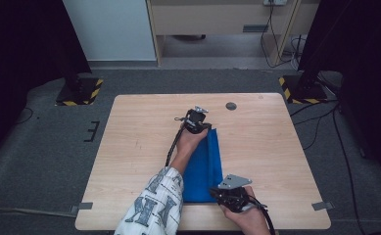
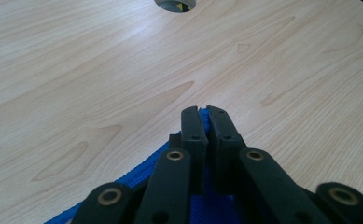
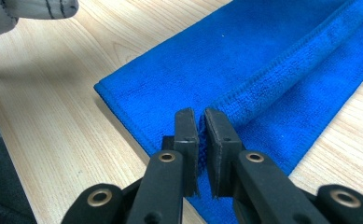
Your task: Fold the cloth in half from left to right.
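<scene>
A blue cloth (image 1: 205, 166), folded into a long strip, lies lengthwise on the wooden table (image 1: 144, 132). My left gripper (image 1: 206, 128) is at the strip's far end, shut on its far corner; in the left gripper view blue cloth (image 2: 137, 172) shows under and between the jaw tips of that gripper (image 2: 201, 112). My right gripper (image 1: 214, 192) is at the near end by the table's front edge. In the right gripper view its jaws (image 3: 200, 116) stand almost together on the raised hem of the cloth (image 3: 244, 60), whose top layer folds over the lower one.
A round cable hole (image 1: 231, 105) sits in the table beyond the cloth, also seen as the hole (image 2: 175, 3) ahead of the left jaws. A patterned sleeve (image 1: 154, 205) lies left of the cloth. Bare wood extends on both sides. Striped stand bases (image 1: 80, 92) are on the floor.
</scene>
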Demonstrator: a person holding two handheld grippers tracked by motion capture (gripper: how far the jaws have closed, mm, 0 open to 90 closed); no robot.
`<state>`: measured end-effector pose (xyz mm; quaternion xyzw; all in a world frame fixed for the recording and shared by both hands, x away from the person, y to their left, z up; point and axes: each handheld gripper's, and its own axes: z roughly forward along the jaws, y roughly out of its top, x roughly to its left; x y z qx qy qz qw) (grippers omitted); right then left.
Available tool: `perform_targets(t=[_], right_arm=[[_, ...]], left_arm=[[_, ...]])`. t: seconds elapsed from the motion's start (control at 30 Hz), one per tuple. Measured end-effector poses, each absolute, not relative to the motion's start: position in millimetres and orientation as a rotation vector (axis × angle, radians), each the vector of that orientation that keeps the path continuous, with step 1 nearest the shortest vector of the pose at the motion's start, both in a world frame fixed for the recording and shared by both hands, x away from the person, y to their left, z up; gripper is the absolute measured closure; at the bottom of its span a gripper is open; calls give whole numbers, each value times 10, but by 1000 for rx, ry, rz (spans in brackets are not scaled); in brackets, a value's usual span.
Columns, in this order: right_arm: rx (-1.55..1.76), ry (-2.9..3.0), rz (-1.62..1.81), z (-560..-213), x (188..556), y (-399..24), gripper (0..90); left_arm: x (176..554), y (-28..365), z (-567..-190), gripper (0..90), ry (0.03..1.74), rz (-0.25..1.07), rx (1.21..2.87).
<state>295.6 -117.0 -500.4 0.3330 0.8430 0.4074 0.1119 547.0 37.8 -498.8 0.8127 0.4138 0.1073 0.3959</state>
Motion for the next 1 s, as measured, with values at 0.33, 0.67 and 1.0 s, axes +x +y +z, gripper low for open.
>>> perform_targets(t=[0.33, 0.67, 1.0], right_arm=[[1012, 2470, 1191, -5001, 2966, -1202, 720], [1065, 2445, 1196, -4990, 2991, -1256, 501], [1067, 2423, 1170, -5015, 3019, -1254, 337]], left_arm=[[5471, 362, -5015, 739, 1026, 251, 2053], [5464, 334, -5004, 488, 1034, 280, 2030], [5462, 368, -4964, 336, 1022, 327, 2035]])
